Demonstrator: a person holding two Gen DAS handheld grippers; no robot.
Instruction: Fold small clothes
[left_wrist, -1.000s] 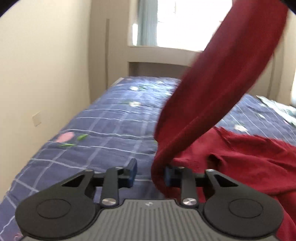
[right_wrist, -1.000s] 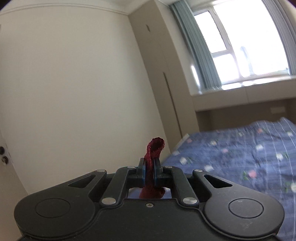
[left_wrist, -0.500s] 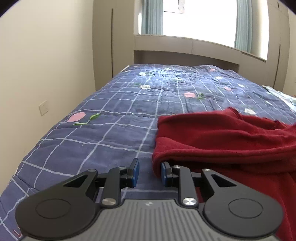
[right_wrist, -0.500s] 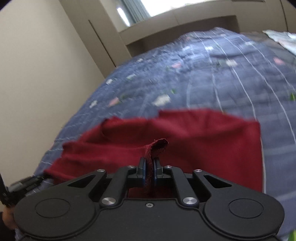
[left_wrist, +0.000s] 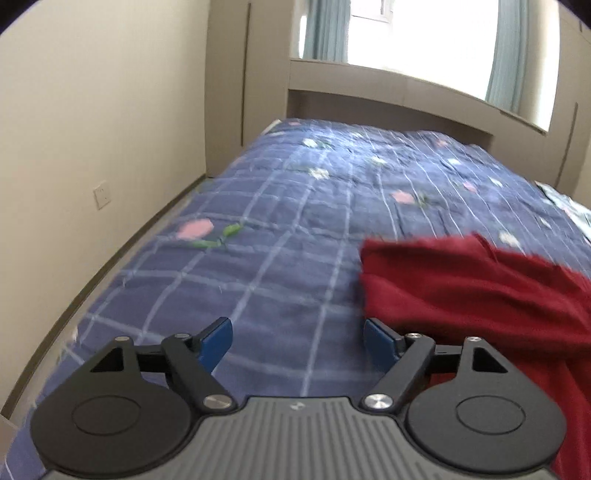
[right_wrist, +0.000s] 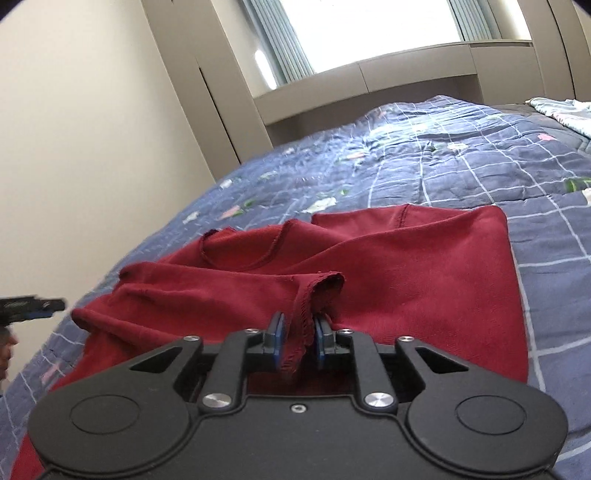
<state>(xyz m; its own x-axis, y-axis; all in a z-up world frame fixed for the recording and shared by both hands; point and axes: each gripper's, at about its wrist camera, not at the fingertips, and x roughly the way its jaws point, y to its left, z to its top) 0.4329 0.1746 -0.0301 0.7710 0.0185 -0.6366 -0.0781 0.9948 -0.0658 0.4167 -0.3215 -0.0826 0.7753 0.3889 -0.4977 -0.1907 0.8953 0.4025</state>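
Note:
A dark red garment (right_wrist: 388, 266) lies folded over on the blue checked quilt (right_wrist: 461, 173). My right gripper (right_wrist: 299, 341) is low over its near part. Its jaws are opening: a hemmed edge of the red cloth still stands between them, leaning on the left pad, with a gap to the right pad. In the left wrist view the same red garment (left_wrist: 480, 288) lies to the right. My left gripper (left_wrist: 297, 338) is opening wide beside the garment's left edge, with only quilt (left_wrist: 258, 258) between its fingers. The left gripper's tip (right_wrist: 33, 308) shows at the right wrist view's left edge.
A cream wall with a socket (left_wrist: 101, 194) runs along the bed's left side. Beige cabinets and a bright window (left_wrist: 424, 40) stand at the far end. A pale patterned cloth (right_wrist: 561, 110) lies at the far right of the bed.
The right gripper came down from high up with the red edge and laid the garment over itself, then its jaws parted. The left jaws let go, spread wide and drew away to the left.

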